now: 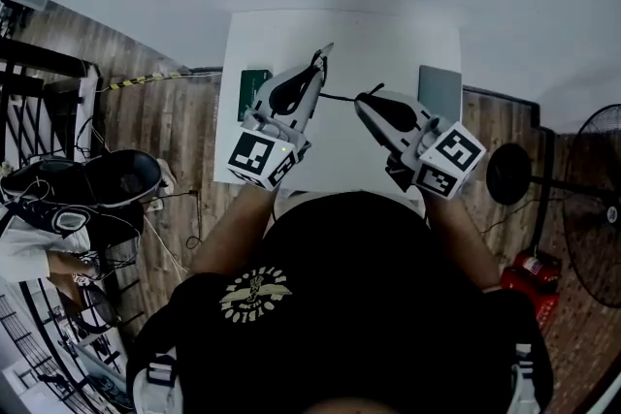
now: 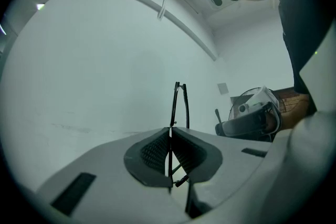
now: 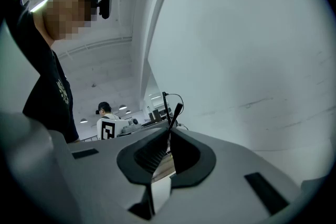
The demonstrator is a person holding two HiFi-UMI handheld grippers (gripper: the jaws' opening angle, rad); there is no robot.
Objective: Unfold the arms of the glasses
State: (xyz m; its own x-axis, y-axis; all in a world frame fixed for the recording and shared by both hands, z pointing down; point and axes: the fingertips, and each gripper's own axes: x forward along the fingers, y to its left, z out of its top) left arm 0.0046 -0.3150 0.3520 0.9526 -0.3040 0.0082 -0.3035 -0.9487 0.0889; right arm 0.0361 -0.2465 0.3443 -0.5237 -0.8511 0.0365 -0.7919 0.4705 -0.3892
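Both hands hold level above the table [image 1: 388, 39], tips angled toward each other. The left gripper [image 2: 169, 131] is clamped on the glasses [image 2: 178, 105], which are up in the air between the two. The right gripper [image 3: 169, 134] pinches one arm [image 3: 176, 112].

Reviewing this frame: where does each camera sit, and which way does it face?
Head view: on the person's head, looking steeply down at the white table, left gripper, right gripper and the person's torso.
Left gripper view: rides the left gripper, looks along jaws shut on the glasses toward a white wall.
Right gripper view: rides the right gripper, jaws shut on the glasses; torso at left.
Shared: all show the glasses.
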